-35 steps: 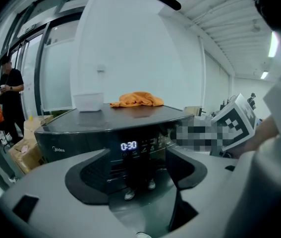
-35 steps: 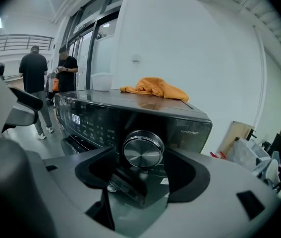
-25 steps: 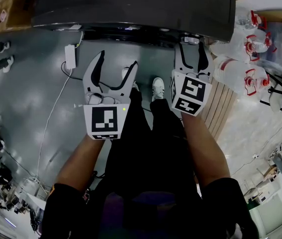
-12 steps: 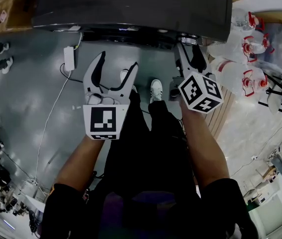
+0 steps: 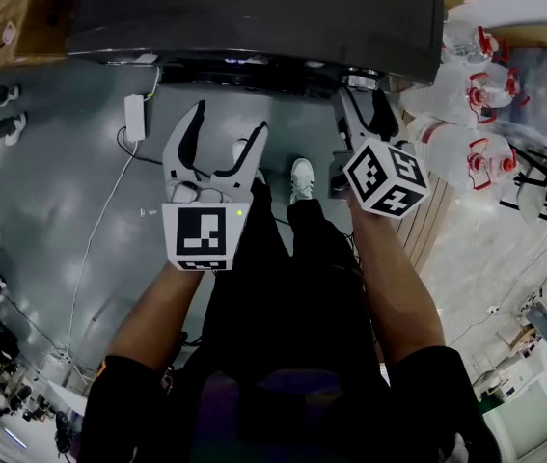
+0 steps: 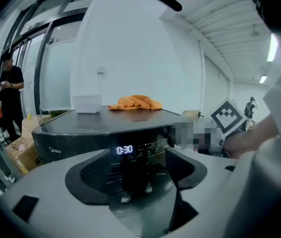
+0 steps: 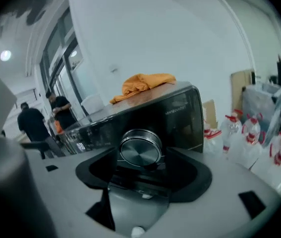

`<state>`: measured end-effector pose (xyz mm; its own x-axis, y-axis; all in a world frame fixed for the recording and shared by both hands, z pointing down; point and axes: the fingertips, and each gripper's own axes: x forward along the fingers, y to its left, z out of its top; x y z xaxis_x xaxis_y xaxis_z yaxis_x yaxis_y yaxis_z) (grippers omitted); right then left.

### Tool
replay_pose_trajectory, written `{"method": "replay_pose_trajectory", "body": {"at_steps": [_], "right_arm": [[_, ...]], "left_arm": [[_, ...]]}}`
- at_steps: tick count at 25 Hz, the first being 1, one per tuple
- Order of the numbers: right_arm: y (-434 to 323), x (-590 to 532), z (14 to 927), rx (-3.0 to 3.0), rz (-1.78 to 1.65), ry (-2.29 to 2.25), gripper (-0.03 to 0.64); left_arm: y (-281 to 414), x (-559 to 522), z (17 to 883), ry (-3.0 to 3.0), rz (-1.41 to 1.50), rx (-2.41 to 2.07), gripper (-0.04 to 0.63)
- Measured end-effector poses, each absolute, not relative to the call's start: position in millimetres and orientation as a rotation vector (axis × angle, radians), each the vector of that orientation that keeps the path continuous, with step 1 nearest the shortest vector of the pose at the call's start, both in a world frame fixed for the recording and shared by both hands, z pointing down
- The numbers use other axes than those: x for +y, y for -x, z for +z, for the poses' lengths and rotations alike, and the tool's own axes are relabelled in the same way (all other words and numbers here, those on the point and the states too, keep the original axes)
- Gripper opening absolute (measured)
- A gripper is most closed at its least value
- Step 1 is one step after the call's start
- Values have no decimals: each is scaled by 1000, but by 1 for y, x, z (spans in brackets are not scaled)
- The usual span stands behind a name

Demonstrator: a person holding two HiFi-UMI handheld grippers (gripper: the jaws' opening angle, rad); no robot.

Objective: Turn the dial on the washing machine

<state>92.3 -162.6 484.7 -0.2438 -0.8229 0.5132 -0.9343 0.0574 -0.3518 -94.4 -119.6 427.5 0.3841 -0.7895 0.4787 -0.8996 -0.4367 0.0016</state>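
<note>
The dark washing machine (image 5: 254, 13) stands in front of me, its display lit (image 6: 124, 149). Its round silver dial (image 7: 140, 149) sits at the right end of the front panel (image 5: 362, 78). My right gripper (image 5: 365, 99) is rolled to one side and reaches up to the dial, which lies between the two black pads (image 7: 192, 170). Its jaws are opening, and a thin gap shows on each side of the dial. My left gripper (image 5: 225, 128) hangs lower, in front of the machine's middle, open with nothing between its fingers (image 6: 88, 175).
An orange cloth (image 6: 135, 102) and a white tub (image 6: 86, 103) lie on the machine's top. Several red-capped water jugs (image 5: 480, 95) crowd the floor at the right. A white adapter with its cable (image 5: 136, 112) lies on the floor at left. A person (image 6: 11, 93) stands far left.
My right gripper has rolled clockwise at the dial, its marker cube turning with it, mostly in the first half second. The left gripper has stayed where it was.
</note>
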Motion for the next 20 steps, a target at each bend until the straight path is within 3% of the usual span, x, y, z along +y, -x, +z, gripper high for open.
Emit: {"method": "replay_pose_trajectory", "body": {"at_steps": [4,8,13,20], "right_arm": [[-89,-158,481,-2014,552,-1741,302],[-86,-160,479,-1959,446,-1716,298],[-87,-162,479,-1945,473,-1734,264],[-93,-162,480,-2127,874,-1820,264]], "left_arm": [[95,-118,427,-2386,606,-1496,331],[95,-117,427,-2382,612,-1500,331],[98,-117,427,-2370,618,-1500,331],[98,-120,425,-2387,604,-1507,330]]}}
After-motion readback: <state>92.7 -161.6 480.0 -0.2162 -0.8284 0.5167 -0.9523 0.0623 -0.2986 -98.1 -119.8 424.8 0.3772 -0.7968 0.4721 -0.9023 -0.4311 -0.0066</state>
